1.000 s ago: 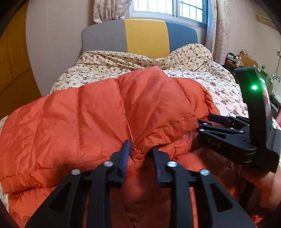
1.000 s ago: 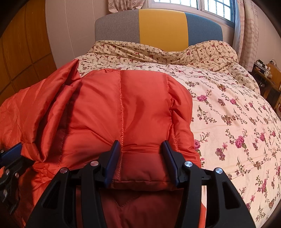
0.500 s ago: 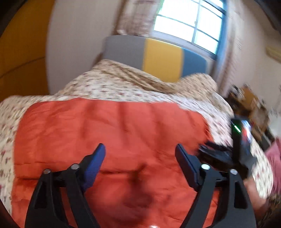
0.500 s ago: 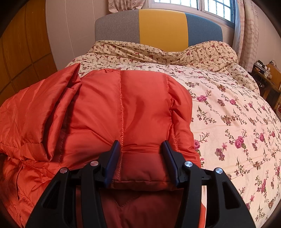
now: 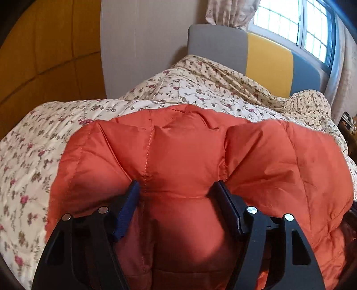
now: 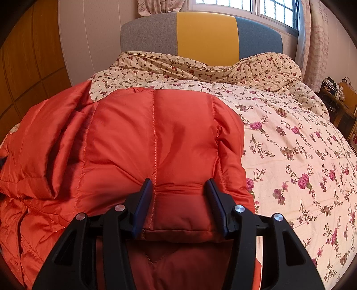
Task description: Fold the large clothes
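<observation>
Left gripper and right gripper each clamp a bunch of puffy orange quilted jacket on floral cream bedspread; tricolour padded headboard far.

Lighting: daylight from window behind headboard; panes blown out white. Room evenly bright, warm cast. Soft shadow under raised orange jacket folds. Strong fisheye bending and dark vignette at corners. Left wrist view slightly soft; right wrist view sharp.

Floral-quilted bed under 1 orange down jacket
</observation>
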